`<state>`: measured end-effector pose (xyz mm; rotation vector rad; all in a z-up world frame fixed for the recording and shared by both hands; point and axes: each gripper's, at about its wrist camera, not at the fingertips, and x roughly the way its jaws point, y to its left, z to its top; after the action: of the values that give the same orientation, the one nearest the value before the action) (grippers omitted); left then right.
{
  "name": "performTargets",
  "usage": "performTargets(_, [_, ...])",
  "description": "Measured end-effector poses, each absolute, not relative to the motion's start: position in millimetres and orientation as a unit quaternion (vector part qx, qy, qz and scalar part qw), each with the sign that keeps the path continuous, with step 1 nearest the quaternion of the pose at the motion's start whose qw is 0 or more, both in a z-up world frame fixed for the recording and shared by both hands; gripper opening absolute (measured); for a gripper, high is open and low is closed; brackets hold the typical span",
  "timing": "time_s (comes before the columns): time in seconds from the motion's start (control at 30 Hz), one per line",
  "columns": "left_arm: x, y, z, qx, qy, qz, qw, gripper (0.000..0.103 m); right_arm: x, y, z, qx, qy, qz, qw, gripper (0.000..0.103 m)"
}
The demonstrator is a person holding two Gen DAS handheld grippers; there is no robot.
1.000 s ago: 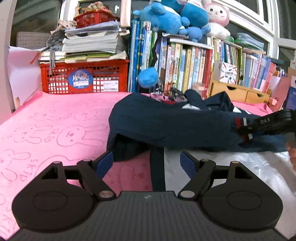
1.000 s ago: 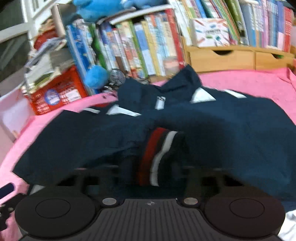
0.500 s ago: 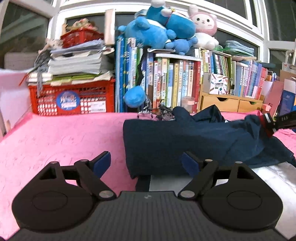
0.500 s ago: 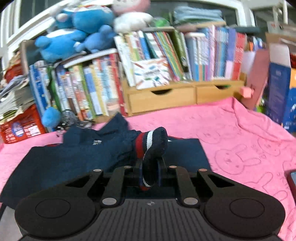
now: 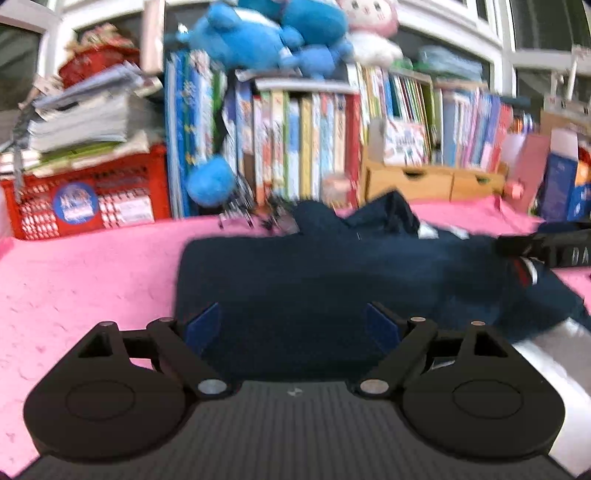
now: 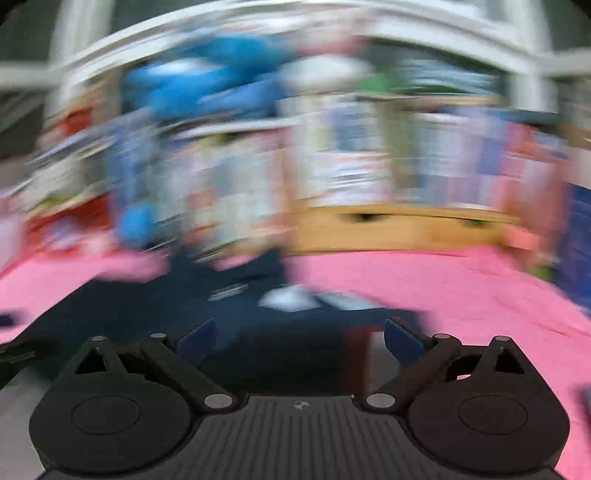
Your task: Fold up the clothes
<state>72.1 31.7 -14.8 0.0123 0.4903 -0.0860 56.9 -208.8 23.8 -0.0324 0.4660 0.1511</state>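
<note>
A red plastic crate (image 5: 88,206) stands at the back left with a round blue sticker on its front; what is inside it is hard to tell, but a stack of books and papers (image 5: 81,122) is piled on top. Beside it a row of upright books (image 5: 295,147) fills the shelf, with blue plush toys (image 5: 266,33) and a pink-and-white one (image 5: 369,26) lying on top, and a low wooden drawer unit (image 5: 432,181) sits under more books to the right. In front of all this spreads a pink blanket (image 5: 81,273), and on it lies the navy garment (image 5: 332,280), folded into a broad dark band, its red-and-white striped cuff (image 5: 524,269) at the right end. The left gripper (image 5: 293,325) hangs low over the garment's near edge with its jaws spread wide and nothing pinched. The right gripper (image 6: 299,338), in a heavily blurred view, has its jaws opening, the cloth lying under and between them but not clamped by the pads.
</note>
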Motion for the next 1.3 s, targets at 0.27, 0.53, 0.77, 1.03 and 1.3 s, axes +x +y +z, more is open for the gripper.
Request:
performTargets(0.27, [78.6, 20.2, -29.8, 0.035, 0.275, -0.035, 0.960, 0.099, 84.5, -197.7, -29.0, -0.063, 0.307, 0.064, 0.947, 0.071])
performTargets(0.53, [65.5, 37.5, 18.5, -0.008, 0.205, -0.022, 0.978, 0.103, 72.8, -261.0, 15.1, 0.010, 0.228, 0.023, 0.973, 0.096])
performTargets(0.77, [91.6, 36.9, -14.6, 0.054, 0.269, 0.041, 0.961, 0.103, 113.5, -228.2, -12.9, -0.029, 0.288, -0.008, 0.957, 0.090])
performTargets(1.03, [87.3, 72.1, 6.7, 0.020, 0.271, 0.094, 0.958, 0.102, 149.8, -204.6, -30.4, -0.022, 0.309, 0.075, 0.948, 0.091])
performTargets(1.3, [140.1, 32.5, -9.5, 0.014, 0.303, 0.043, 0.952, 0.103, 147.7, -203.7, -22.3, -0.023, 0.298, 0.109, 0.948, 0.091])
